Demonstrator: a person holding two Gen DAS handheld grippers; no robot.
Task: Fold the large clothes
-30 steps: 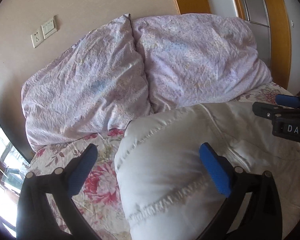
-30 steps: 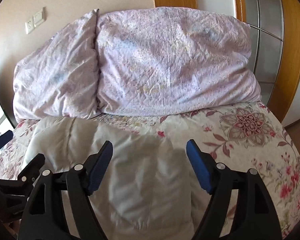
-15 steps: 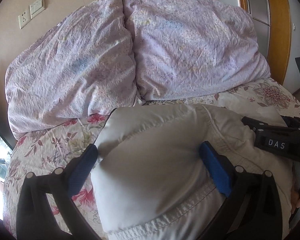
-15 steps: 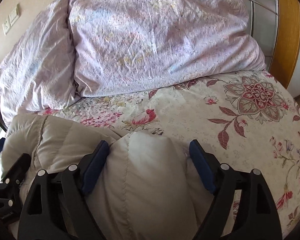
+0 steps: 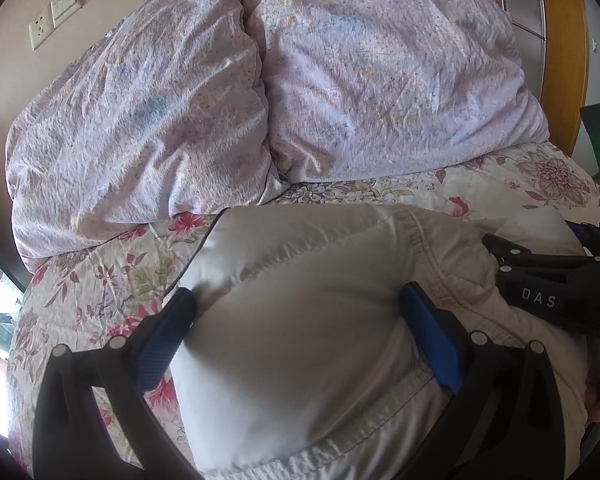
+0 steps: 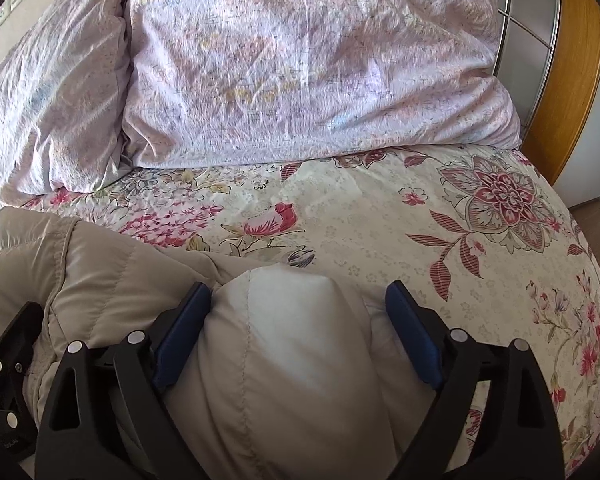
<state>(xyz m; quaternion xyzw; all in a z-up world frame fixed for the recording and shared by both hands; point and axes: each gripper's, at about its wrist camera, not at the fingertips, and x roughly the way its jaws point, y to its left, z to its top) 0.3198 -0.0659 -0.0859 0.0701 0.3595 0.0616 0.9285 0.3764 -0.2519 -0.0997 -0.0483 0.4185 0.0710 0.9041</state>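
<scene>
Jacket | cream, quilted, puffy | bunched on floral bedspread

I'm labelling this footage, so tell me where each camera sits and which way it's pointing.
Left wrist: on the left gripper, facing the pillows at the bed's head; its jaws straddle the puffy jacket; the right gripper shows at right.
Right wrist: on the right gripper, same heading, jaws around a jacket bulge; the left gripper shows at left.
Shared: jacket, pillows, floral bedspread.
</scene>
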